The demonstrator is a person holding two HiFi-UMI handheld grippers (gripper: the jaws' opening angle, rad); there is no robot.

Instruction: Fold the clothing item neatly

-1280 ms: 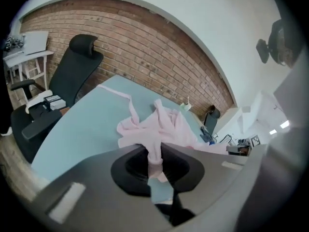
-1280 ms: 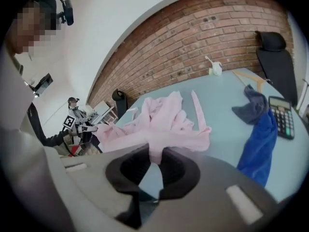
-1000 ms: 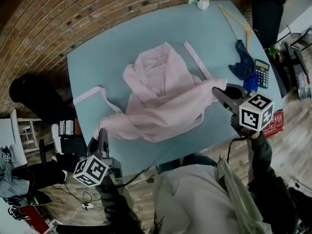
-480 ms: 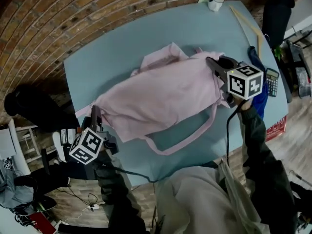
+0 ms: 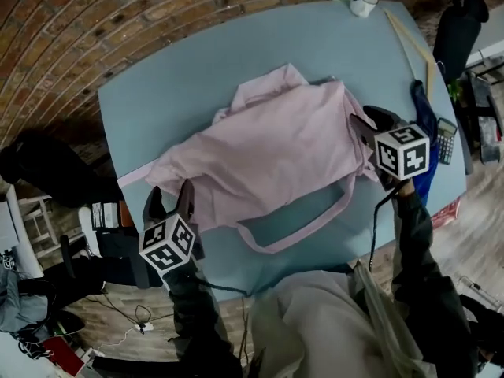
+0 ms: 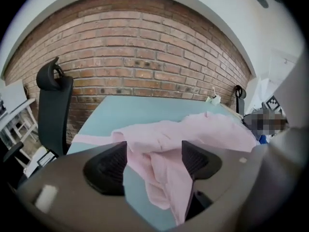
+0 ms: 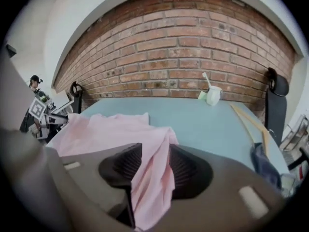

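Pink cloth garment (image 5: 276,144) lies mid grey-blue worktop (image 5: 157,93); left tongs (image 6: 154,161) at garment's near-left hem, right tongs (image 7: 155,166) at its right edge, both opening, cloth between.

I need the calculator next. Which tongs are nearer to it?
Right. The right tongs, opening with pink garment between them, sit just left of the calculator; the left tongs, opening likewise, are across the table at its left edge.

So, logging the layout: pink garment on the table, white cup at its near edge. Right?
No: the cup stands at the far edge, by the brick wall, per the head view. The garment does lie on the table.
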